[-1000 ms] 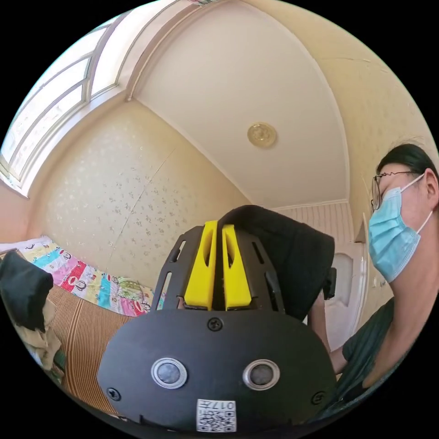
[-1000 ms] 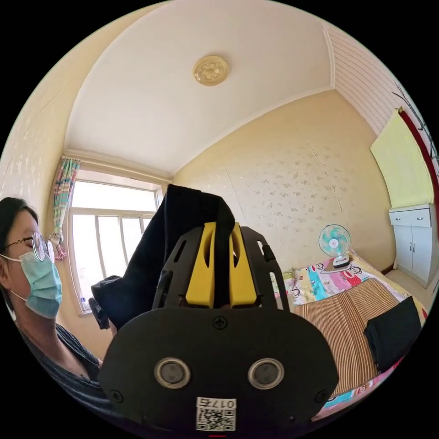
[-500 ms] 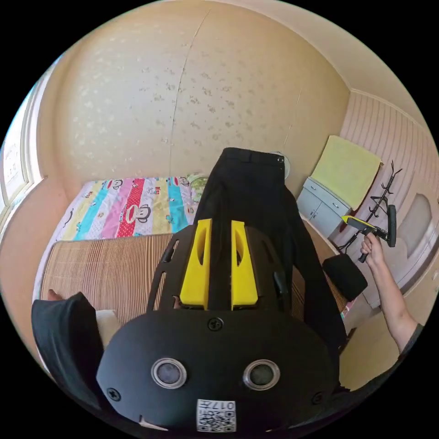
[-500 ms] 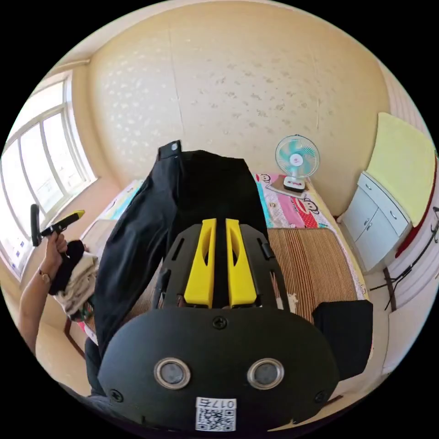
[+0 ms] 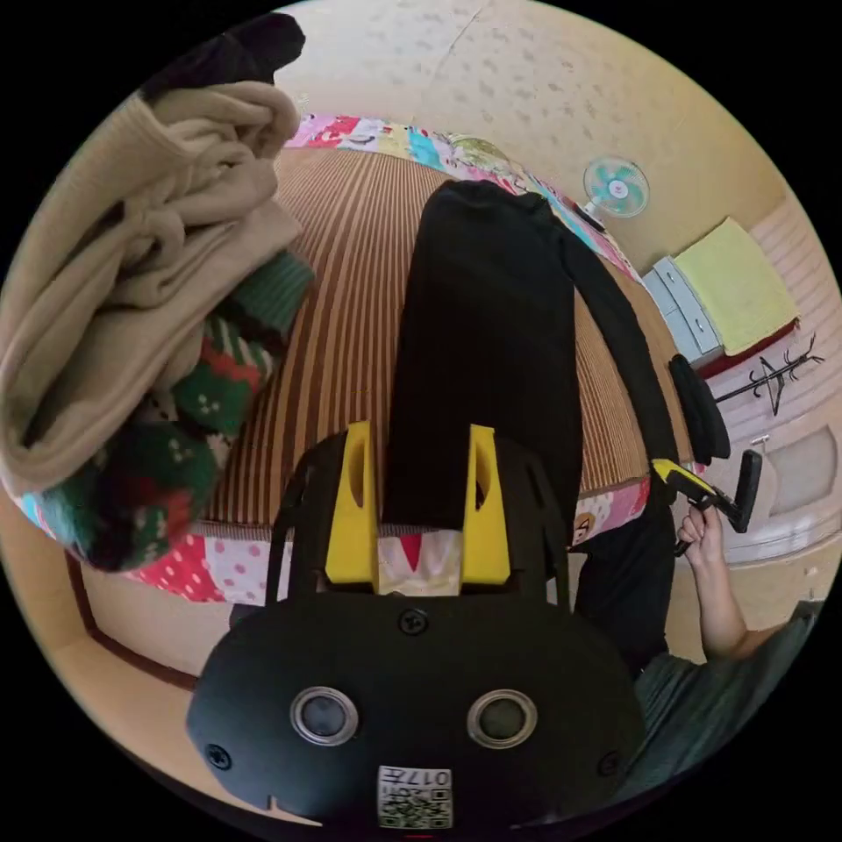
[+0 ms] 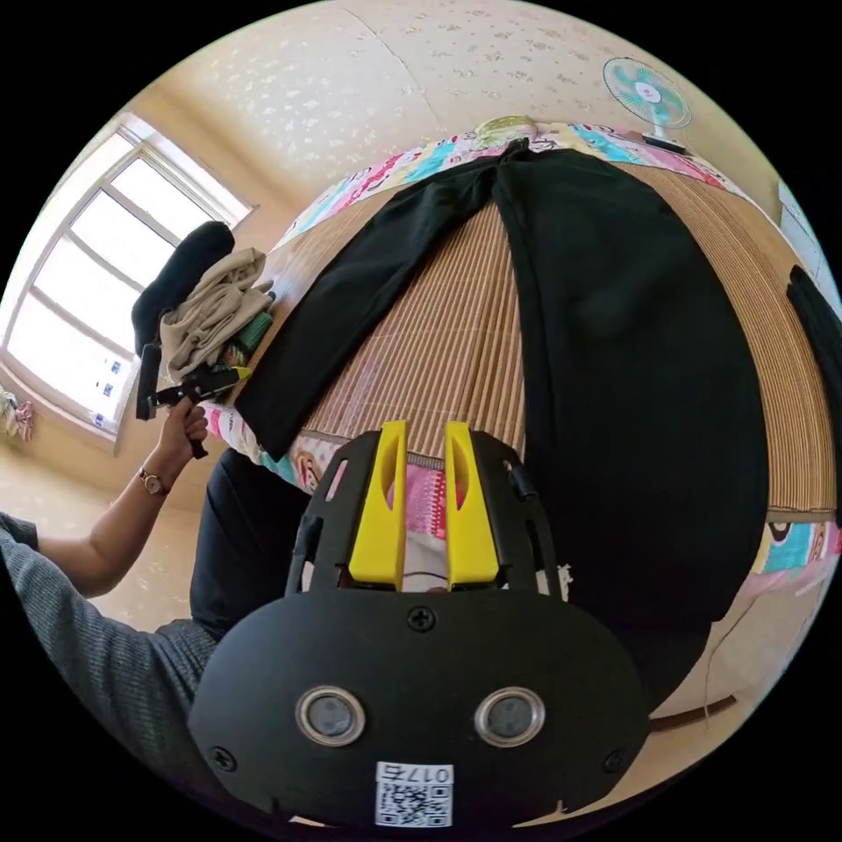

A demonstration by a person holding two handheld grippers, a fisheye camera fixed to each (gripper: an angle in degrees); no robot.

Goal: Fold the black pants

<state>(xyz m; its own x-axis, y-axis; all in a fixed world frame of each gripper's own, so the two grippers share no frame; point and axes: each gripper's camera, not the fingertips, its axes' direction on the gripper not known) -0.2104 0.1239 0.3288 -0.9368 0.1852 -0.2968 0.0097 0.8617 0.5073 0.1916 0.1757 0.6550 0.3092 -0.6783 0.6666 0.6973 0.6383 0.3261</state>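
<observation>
while black pants (image 6: 631,368) lie spread on the mat (image 6: 438,351) — both grippers (image 5: 419,438) (image 6: 425,438) gape, holding nothing.

White sticker (image 5: 415,796) with QR code on left gripper housing, same on right gripper housing (image 6: 415,795); printed characters mirrored, not legible. No other text.

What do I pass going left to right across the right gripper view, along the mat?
Window → pile of clothes → the left tongs in the person's hand → one leg of the black pants → bare strip of bamboo mat → the other pant leg.
</observation>
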